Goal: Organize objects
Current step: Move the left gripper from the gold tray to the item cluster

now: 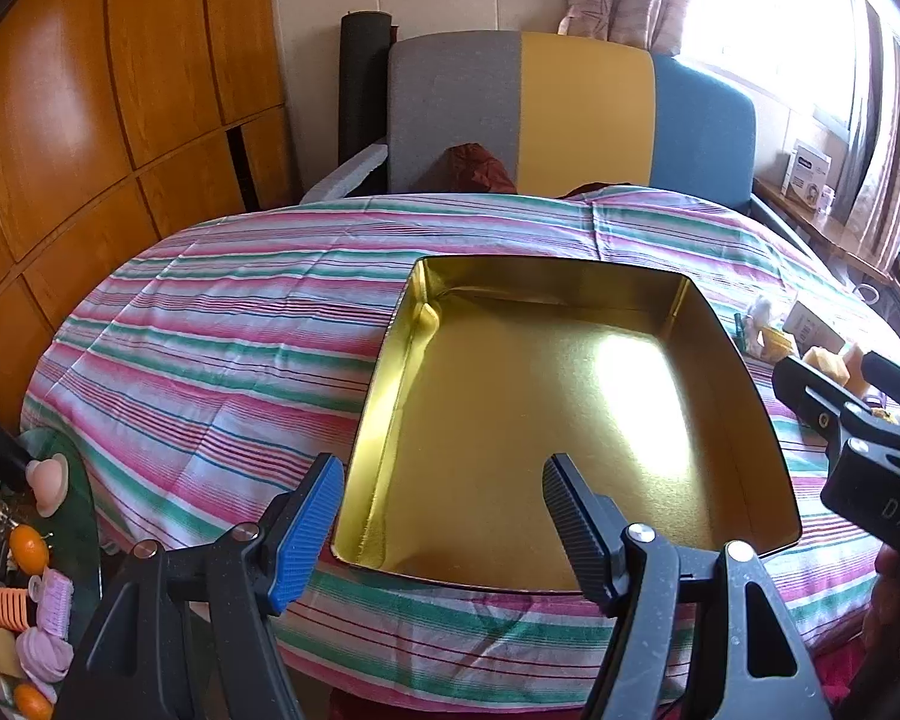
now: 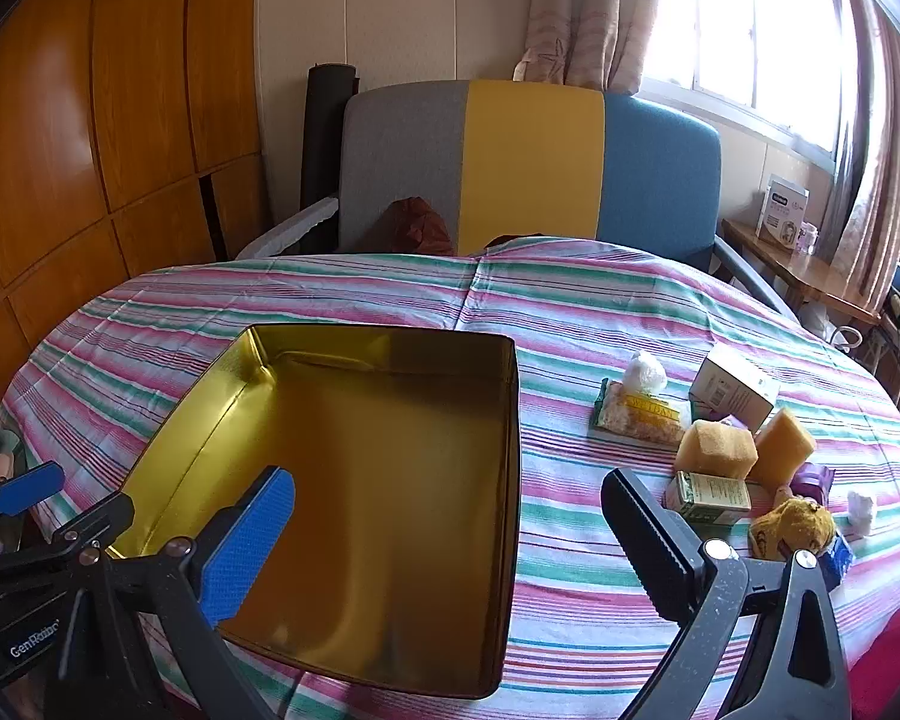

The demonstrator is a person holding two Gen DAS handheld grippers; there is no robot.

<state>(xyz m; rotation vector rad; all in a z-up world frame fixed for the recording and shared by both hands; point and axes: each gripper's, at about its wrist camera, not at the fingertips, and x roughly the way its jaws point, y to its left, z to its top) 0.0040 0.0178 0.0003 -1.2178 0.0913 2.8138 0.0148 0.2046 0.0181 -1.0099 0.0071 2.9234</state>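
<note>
An empty gold tin tray [image 1: 510, 420] [image 2: 360, 450] lies on the striped tablecloth [image 1: 210, 330]. My left gripper [image 1: 444, 516] hovers open over the tray's near left corner, with nothing between its fingers. My right gripper [image 2: 450, 540] stands wide open above the tray's near right wall and holds nothing. To the right of the tray lies a cluster of loose items: two yellow sponges [image 2: 714, 450], a white box [image 2: 732, 390], a snack packet [image 2: 642, 417], a small green box [image 2: 708, 495] and a yellow plush toy [image 2: 792, 528]. Each gripper shows at the edge of the other's view.
A grey, yellow and blue chair [image 2: 528, 162] stands behind the table. Wooden cabinets [image 1: 90, 120] line the left wall. A side table with a carton [image 2: 780, 222] stands by the window. Oranges and pink hair rollers [image 1: 48, 600] lie low at the left, off the table.
</note>
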